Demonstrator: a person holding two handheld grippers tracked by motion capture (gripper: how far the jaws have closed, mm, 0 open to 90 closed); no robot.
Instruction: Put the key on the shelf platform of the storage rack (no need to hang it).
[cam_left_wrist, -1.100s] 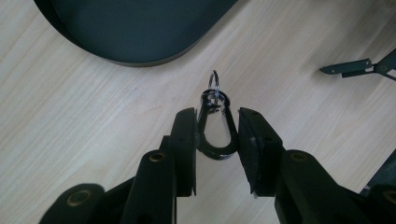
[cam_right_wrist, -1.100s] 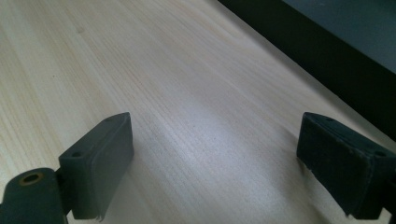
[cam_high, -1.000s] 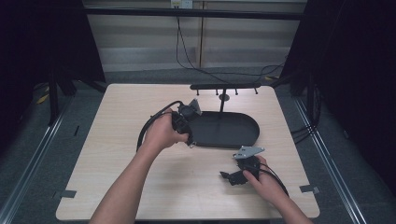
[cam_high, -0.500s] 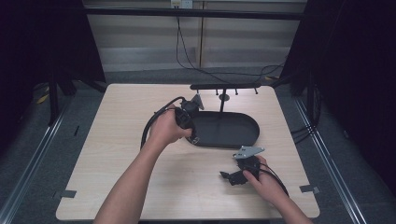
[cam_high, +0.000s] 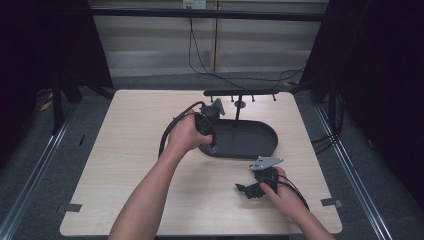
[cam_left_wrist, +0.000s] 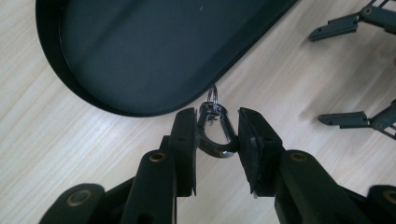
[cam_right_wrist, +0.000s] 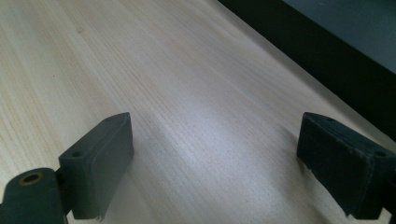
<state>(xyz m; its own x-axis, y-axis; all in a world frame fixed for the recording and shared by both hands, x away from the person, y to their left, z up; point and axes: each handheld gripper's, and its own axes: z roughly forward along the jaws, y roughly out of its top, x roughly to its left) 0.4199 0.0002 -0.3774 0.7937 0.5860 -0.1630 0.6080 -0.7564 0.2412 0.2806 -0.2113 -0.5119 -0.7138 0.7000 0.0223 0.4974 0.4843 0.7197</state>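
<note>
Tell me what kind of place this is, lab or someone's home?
Most likely a lab data-collection booth. A bare wooden table stands between dark curtains, with floor rails alongside and cables hanging on the back wall. A person works two handheld tools, the left tool gripping a metal clasp.

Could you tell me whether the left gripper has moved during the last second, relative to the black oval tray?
Yes. The left gripper, shut on a silver metal snap hook, has shifted slightly away from the person along the black oval tray, towards the black T-shaped stand.
</note>
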